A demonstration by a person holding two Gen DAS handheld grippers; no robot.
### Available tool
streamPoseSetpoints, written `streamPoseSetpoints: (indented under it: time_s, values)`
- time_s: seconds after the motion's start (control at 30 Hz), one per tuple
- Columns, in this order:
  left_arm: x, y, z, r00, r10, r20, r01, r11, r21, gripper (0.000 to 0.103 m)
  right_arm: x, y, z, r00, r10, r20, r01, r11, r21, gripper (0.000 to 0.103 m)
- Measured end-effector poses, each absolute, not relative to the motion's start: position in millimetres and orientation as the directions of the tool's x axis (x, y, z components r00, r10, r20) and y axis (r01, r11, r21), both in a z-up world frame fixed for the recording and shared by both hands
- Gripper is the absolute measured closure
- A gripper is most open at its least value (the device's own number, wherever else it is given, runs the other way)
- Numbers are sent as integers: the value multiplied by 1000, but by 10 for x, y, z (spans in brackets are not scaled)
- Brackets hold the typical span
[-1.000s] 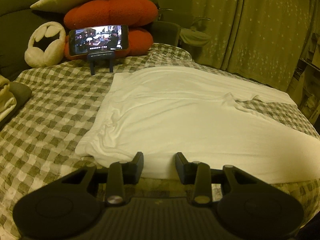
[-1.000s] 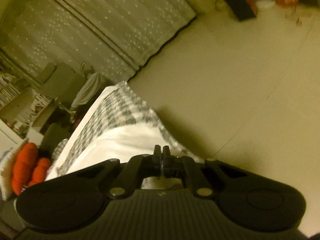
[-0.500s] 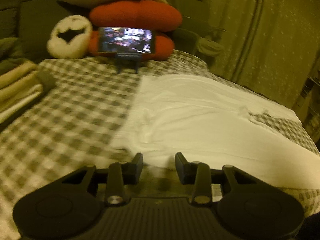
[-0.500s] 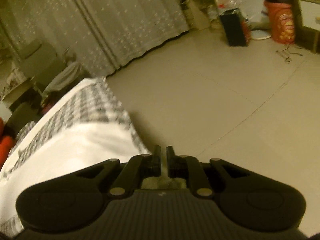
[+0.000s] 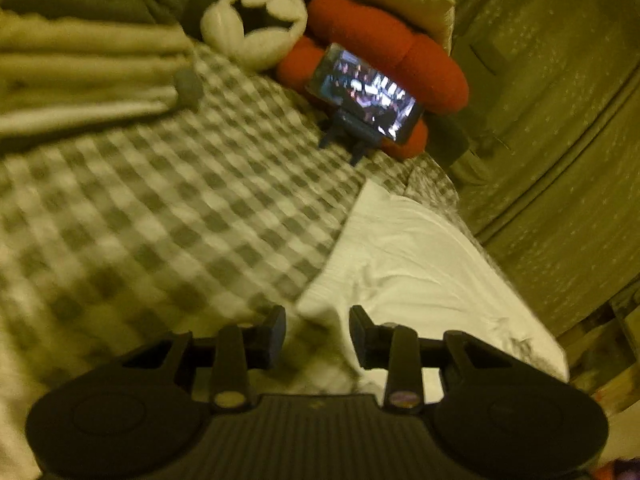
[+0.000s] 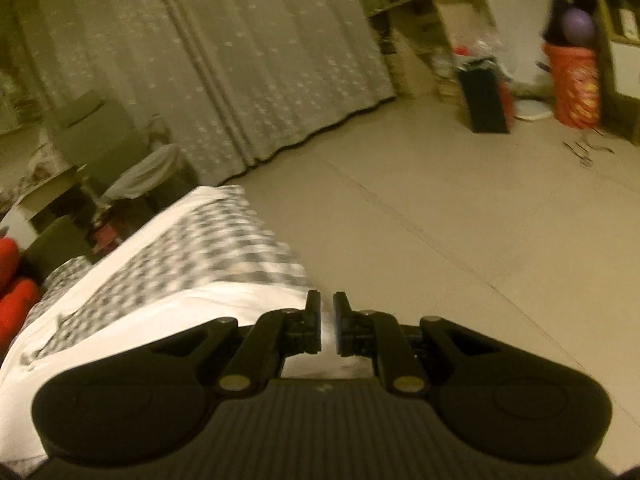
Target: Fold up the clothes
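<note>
Item: white garment (image 5: 416,264), one piece, apparently a thin knit top, spread flat along one side of a bed covered by a checked quilt (image 5: 168,216); in the right wrist view the same white garment (image 6: 132,308) reaches the quilt's far corner beside the bare floor (image 6: 440,232); its near corner lies just ahead of the left gripper (image 5: 317,326), rumpled into shallow creases; handling, by judgement: light, limp, no stiffness of its own, will sag and trail from any single hold, clings slightly to the textured quilt and may drag it into ridges; not fragile, not slippery; best taken at corners or along a hem, pinching a single layer where the edge lifts off the quilt, both ends raised together so the panel stays taut for the fold; left gripper: jaws apart, a fold of the white corner showing between them but no pad visibly pressing it; right gripper (image 6: 327,322): jaws have just been opening, now parted by a narrow slit, white cloth seen behind the gap, nothing clamped so far as can be told; also present: stack of folded clothes (image 5: 84,76) at the quilt's far left, red cushion (image 5: 384,60), phone on a stand (image 5: 368,98) with lit screen, curtain (image 6: 248,60).
</note>
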State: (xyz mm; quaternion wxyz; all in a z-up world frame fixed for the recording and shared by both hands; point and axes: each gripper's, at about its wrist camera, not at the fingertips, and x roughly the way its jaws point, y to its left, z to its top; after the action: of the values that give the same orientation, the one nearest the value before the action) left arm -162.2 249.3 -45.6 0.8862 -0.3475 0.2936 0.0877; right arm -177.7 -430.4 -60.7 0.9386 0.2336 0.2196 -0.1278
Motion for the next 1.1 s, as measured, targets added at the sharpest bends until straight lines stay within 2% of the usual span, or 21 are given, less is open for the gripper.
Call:
streamPoseSetpoints:
  time_s: [0.07,0.13,0.17,0.3,0.53,0.63,0.7,0.73,0.83,1.07,1.1]
  values:
    - [-1528,2460,-497,804,-54,-592,-371,733,-570,66,-1730,-4163,-557,882,-110,-459,300,881,365,89]
    - [-1478,2405,-505,797,-19,-604,-388,750,-536,71,-1691,-4006,-512,892,-81,-446,257,901,349,85]
    - [-1447,2387,-510,790,-1,-614,-400,758,-516,90,-1673,-3925,-497,896,-58,-441,226,913,339,81]
    - [-1434,2390,-516,783,39,-621,-413,779,-471,96,-1585,-3636,-464,899,37,-436,107,947,302,80]
    - [-1467,2422,-535,787,57,-615,-383,825,-415,95,-1428,-3473,-532,886,63,-460,101,941,323,80]
    - [-1487,2444,-523,789,53,-613,-382,823,-420,90,-1414,-3420,-523,884,68,-463,96,942,321,80]
    - [-1517,2464,-484,789,53,-612,-385,819,-426,81,-1411,-3406,-487,887,74,-455,86,944,320,80]
    - [-1531,2470,-455,789,60,-612,-388,820,-420,80,-1405,-3403,-466,889,74,-451,83,944,319,80]
    - [-1567,2482,-314,789,109,-605,-400,839,-370,80,-1373,-3403,-400,896,69,-438,80,946,314,77]
    - [-1395,2438,0,812,138,-567,-374,869,-325,81,-1153,-3347,-113,919,70,-389,46,959,280,76]
    - [-1345,2382,34,813,140,-565,-365,879,-307,81,-1098,-3318,-49,921,71,-384,36,964,264,74]
